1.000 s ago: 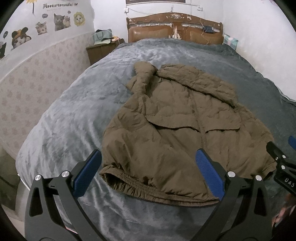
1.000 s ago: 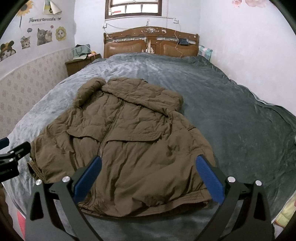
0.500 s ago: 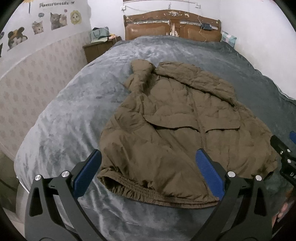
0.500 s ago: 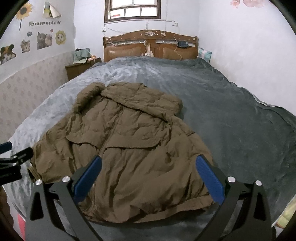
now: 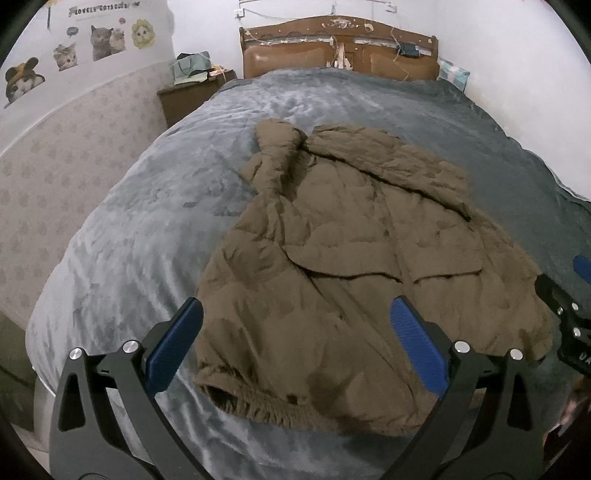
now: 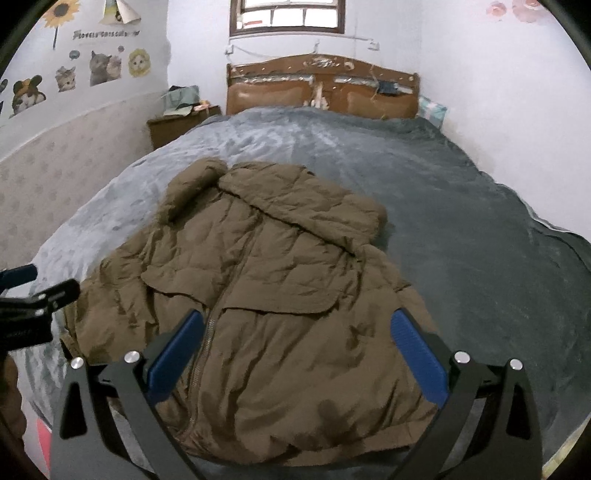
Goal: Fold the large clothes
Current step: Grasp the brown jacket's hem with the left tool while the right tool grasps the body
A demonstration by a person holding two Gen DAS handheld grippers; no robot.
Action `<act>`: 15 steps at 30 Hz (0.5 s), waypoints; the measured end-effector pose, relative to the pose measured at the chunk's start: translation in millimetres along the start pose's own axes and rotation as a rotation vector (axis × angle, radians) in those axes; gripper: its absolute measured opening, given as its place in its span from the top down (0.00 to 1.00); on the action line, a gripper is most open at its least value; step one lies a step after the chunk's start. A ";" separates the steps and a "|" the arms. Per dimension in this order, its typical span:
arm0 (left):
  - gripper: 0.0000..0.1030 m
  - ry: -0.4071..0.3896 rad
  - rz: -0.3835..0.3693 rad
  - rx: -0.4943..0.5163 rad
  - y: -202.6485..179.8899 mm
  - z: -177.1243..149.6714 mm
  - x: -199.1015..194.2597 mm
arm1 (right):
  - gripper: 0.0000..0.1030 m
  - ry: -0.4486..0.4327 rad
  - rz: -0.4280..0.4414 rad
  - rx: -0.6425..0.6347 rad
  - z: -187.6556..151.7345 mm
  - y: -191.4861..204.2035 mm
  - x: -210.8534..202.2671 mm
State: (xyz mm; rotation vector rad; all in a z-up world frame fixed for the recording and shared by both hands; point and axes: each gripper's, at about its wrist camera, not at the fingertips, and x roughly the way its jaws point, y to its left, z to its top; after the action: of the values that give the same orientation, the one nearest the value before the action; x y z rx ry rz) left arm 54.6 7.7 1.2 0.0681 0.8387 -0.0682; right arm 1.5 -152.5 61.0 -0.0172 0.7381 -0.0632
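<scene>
While both tongs hang above the near edge of the bed, neither touches anything: the left gripper (image 5: pixel 295 332) has its blue pads (image 5: pixel 173 350) spread wide with nothing between them, and the right gripper (image 6: pixel 295 336) is spread just as wide and just as empty. Just under and ahead of the left tongs lies the elastic hem of a brown puffer jacket (image 5: pixel 351 266), bunched up and turned toward the camera; the left pad sits over bare blanket beside the hem's corner, the right pad over the jacket's front panel. From the right wrist view the same jacket (image 6: pixel 266 295) fills the space between the pads, its zipper (image 6: pixel 207 339) running up from beside the left pad toward the collar. The jacket lies front up on a grey plush blanket (image 5: pixel 147 229), with flap pockets across the middle, one sleeve folded up along its left side and the hood or collar turned down at the far end. Each tong shows at the edge of the other's view, well apart across the hem. Beyond the jacket the blanket runs on to a wooden headboard (image 6: pixel 321 85). Left of the headboard stands a nightstand (image 6: pixel 173 122) with things piled on it, and cat stickers (image 5: pixel 107 37) dot the left wall. A window (image 6: pixel 288 14) sits above the headboard.
</scene>
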 end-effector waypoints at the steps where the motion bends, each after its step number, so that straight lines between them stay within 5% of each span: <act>1: 0.03 0.001 -0.002 -0.006 1.0 3.3 0.9 | 0.02 -0.001 0.007 0.001 2.9 -1.1 1.6; 15: 0.03 0.053 -0.063 -0.031 9.8 74.8 64.2 | 0.02 0.028 -0.115 0.029 62.1 -27.2 58.1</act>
State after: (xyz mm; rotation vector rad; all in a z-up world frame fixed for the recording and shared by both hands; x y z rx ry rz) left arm 153.7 8.7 3.6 0.0142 0.8951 -0.1126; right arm 84.7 -183.8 68.9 -0.0312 0.7641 -0.1839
